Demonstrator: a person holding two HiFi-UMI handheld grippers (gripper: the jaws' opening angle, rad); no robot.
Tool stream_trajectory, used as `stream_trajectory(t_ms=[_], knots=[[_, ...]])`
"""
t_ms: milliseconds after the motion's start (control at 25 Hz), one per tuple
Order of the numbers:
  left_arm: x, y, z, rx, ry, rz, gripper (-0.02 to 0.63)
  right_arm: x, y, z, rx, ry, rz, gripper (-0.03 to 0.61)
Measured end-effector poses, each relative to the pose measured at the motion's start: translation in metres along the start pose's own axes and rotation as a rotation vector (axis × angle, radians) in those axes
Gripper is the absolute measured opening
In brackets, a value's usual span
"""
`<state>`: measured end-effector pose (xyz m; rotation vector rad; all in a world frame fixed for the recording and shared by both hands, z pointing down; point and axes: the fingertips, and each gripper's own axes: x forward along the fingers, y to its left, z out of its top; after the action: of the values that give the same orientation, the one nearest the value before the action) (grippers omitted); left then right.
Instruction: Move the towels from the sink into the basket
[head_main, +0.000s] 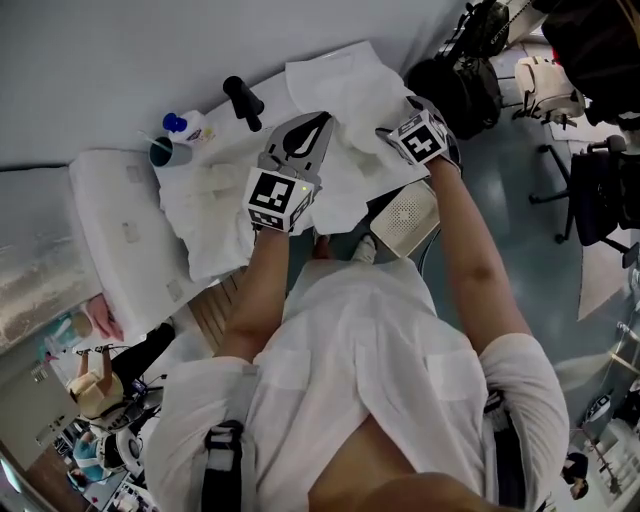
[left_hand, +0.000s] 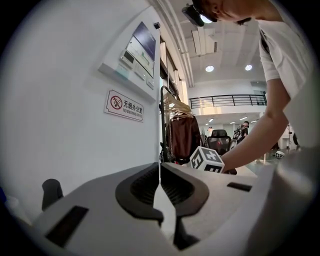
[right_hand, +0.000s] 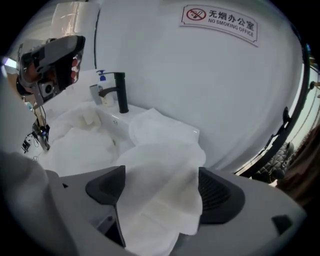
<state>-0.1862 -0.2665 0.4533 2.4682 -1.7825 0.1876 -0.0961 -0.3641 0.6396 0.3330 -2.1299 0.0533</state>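
Right tool (right_hand: 162, 192) agape, towel (right_hand: 165, 150) across its gap (pads (right_hand: 222, 192) half-covered)

In the head view, white towels (head_main: 330, 110) heaped right of the tap (head_main: 243, 100) cover the sink (right_hand: 109, 119) so that its basin cannot be made out. The basket (head_main: 405, 215), further right of the tap, shows only one perforated corner beside the person's forearm (head_main: 470, 250). In the right gripper view one of the towels fills the gap of the right gripper (right_hand: 159, 192), hiding whatever lies beneath, while in the left gripper view the grey body of the left gripper (left_hand: 160, 187) blocks the lower picture, only the tap's top clears it, and print on the wall panel (left_hand: 132, 50) above the tap is too small to read.
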Motion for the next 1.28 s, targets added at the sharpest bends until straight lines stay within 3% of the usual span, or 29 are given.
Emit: stream_trajectory(t_ms=[240, 480, 760, 1040, 1280], knots=[[0.006, 0.012, -0.007, -0.009, 0.02, -0.022, 0.017, 0.034, -0.013, 0.001, -0.097, 0.153, 0.015, 0.445], [0.01, 0.022, -0.016, -0.01, 0.035, -0.041, 0.017, 0.064, -0.013, -0.009, -0.113, 0.271, 0.054, 0.444], [0.018, 0.031, -0.02, -0.025, 0.045, -0.04, 0.017, 0.077, -0.007, -0.01, -0.128, 0.294, 0.085, 0.442], [0.022, 0.035, -0.02, -0.033, 0.043, -0.043, 0.017, 0.079, -0.008, -0.009, -0.126, 0.275, 0.051, 0.439], [0.023, 0.026, -0.022, -0.031, 0.05, -0.06, 0.017, 0.076, -0.001, -0.009, -0.134, 0.262, 0.035, 0.373]])
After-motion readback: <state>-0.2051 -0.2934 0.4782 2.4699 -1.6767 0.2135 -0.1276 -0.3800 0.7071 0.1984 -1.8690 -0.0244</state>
